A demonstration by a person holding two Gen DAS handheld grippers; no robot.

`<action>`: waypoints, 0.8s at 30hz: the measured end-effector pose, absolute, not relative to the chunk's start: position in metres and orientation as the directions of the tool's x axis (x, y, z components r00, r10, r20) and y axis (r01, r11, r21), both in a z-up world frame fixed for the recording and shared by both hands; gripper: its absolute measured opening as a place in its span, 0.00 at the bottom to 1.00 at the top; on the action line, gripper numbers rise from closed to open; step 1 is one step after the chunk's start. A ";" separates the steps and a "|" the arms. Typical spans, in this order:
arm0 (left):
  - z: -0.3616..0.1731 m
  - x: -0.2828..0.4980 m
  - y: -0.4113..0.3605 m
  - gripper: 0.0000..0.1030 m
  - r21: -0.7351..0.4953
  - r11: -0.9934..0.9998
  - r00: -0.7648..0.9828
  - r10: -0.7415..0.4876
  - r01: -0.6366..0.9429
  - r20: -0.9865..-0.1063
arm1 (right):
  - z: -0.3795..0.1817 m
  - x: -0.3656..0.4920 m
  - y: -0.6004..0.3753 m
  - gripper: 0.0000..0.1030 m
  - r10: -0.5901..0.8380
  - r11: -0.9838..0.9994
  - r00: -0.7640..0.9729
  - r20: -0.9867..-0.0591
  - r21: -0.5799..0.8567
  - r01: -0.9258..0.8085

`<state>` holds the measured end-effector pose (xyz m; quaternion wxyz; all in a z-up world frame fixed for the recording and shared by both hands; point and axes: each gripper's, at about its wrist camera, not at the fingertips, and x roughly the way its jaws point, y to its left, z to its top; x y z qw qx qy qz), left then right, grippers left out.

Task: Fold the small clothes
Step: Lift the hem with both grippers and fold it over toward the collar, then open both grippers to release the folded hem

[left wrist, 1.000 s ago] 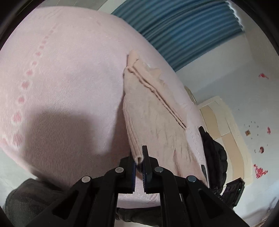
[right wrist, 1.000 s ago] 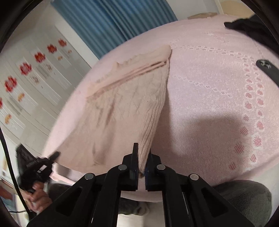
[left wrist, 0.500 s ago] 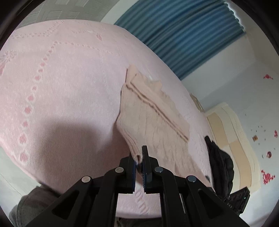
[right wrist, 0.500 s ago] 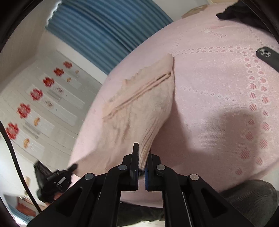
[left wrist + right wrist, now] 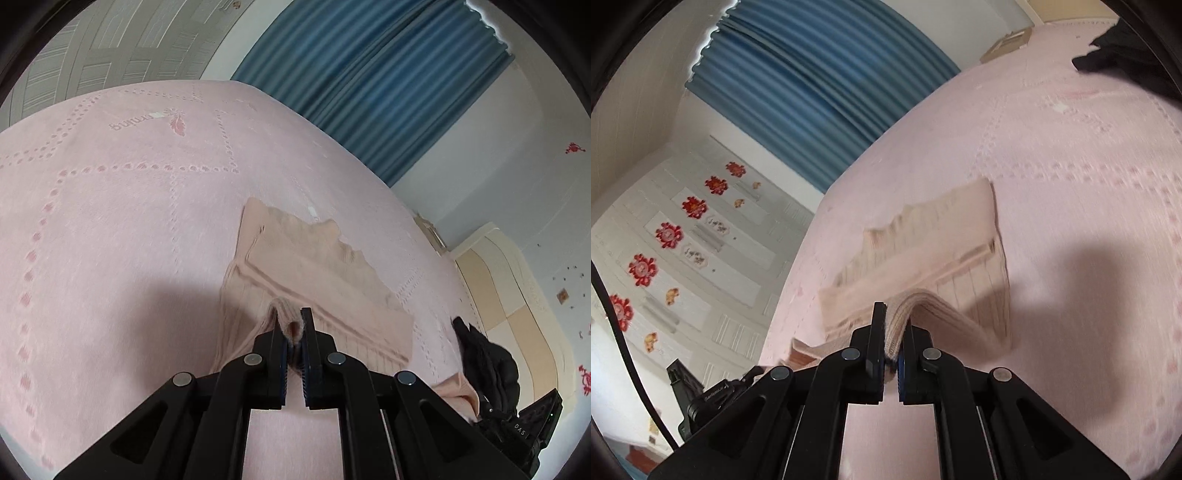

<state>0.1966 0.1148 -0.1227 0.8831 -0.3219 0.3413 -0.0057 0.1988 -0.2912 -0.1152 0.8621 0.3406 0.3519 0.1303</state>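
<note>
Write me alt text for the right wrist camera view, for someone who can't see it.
The right claw is shut on the near edge of a beige knit garment, lifting it over the part lying on a pink bedspread. Blue curtains hang behind, and a black item sits at the far right.

Both tools are matte black plastic. The left gripper has two flat, narrow fingers with ridged blue pads on their inner faces, carried on angular black arms with triangular cut-outs. Four round silver rivets sit in a row across the linkage. The right gripper is built the same way: black fingers, blue pad edges, four silver rivets, hollowed triangular arms. In the right wrist view a thin black cable curves down the left edge.
</note>
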 end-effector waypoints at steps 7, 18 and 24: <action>-0.130 0.265 0.118 0.06 -0.579 0.788 0.771 -0.231 -0.209 -0.594 | -0.122 0.270 -0.293 0.05 0.450 0.710 0.737 -0.504 0.702 0.047; -0.153 0.383 0.109 0.06 -0.532 0.821 0.758 -0.208 -0.208 -0.618 | -0.150 0.392 -0.291 0.05 0.424 0.731 0.718 -0.552 0.677 0.089; -0.175 0.422 0.101 0.13 -0.540 0.815 0.719 -0.245 -0.209 -0.650 | -0.177 0.427 -0.285 0.10 0.322 0.794 0.714 -0.622 0.588 0.154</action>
